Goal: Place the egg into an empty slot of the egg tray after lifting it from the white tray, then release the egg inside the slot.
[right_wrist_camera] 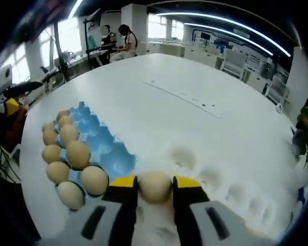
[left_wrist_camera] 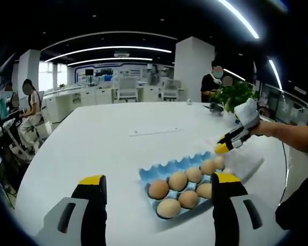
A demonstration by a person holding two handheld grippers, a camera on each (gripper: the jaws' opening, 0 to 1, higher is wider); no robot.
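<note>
My right gripper (right_wrist_camera: 154,182) is shut on a tan egg (right_wrist_camera: 154,188), holding it just above the white tray (right_wrist_camera: 231,197), whose dimpled slots look bare. To the left lies the blue egg tray (right_wrist_camera: 107,142); several eggs fill its left rows, and the slots nearest the held egg are empty. In the left gripper view, the blue egg tray (left_wrist_camera: 153,171) with its eggs sits between and just beyond my open left gripper (left_wrist_camera: 159,179). Beyond it, a gloved hand holds the right gripper (left_wrist_camera: 223,147) over the white tray (left_wrist_camera: 245,165).
Everything rests on a large white round table (left_wrist_camera: 102,143). A thin paper strip (left_wrist_camera: 156,131) lies at its middle. A potted plant (left_wrist_camera: 236,95) stands at the far edge near a standing person (left_wrist_camera: 213,84). Another person (left_wrist_camera: 30,110) sits at a desk to the left.
</note>
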